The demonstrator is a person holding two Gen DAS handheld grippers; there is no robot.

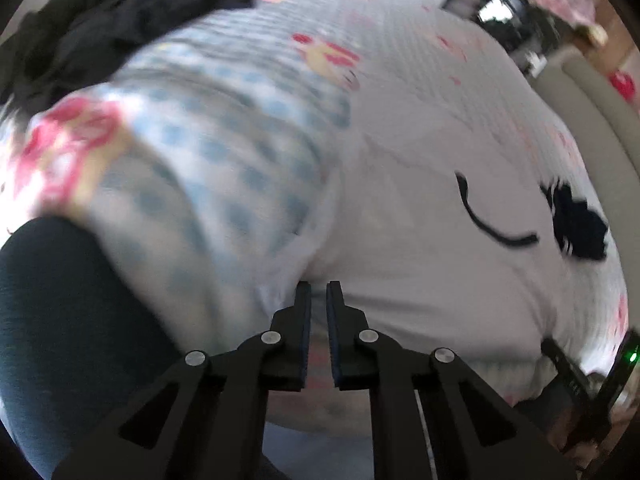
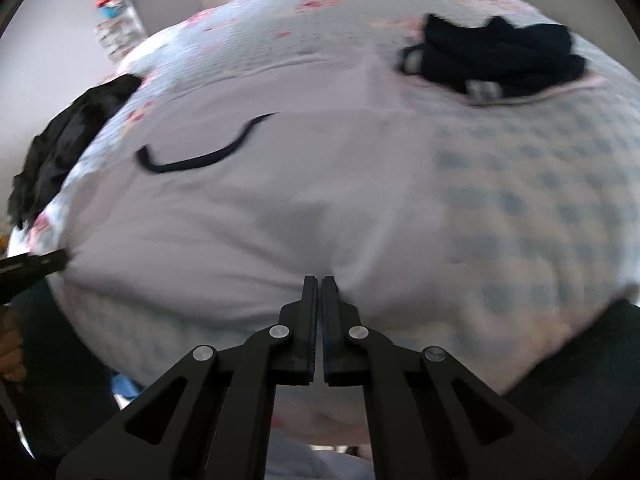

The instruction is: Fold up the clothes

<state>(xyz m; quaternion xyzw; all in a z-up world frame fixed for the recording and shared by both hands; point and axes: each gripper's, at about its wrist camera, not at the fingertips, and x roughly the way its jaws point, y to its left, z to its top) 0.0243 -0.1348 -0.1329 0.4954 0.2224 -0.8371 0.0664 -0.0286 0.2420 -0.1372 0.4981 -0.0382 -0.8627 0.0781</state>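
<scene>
A white garment (image 1: 432,248) with a black curved line printed on it lies spread on the bed; it also shows in the right wrist view (image 2: 248,200). My left gripper (image 1: 319,289) is shut on the garment's near edge, with fabric bunched at the tips. My right gripper (image 2: 321,282) is shut on the same near edge further along, the cloth puckered at its tips. The other gripper shows at the left edge of the right wrist view (image 2: 36,266), touching the garment's corner.
The bed cover (image 1: 224,152) is blue-checked with pink flowers. A black pile of clothes (image 1: 120,20) lies at the far left, and a dark folded stack (image 2: 496,56) sits at the back right. A dark garment (image 1: 48,320) hangs at the near edge.
</scene>
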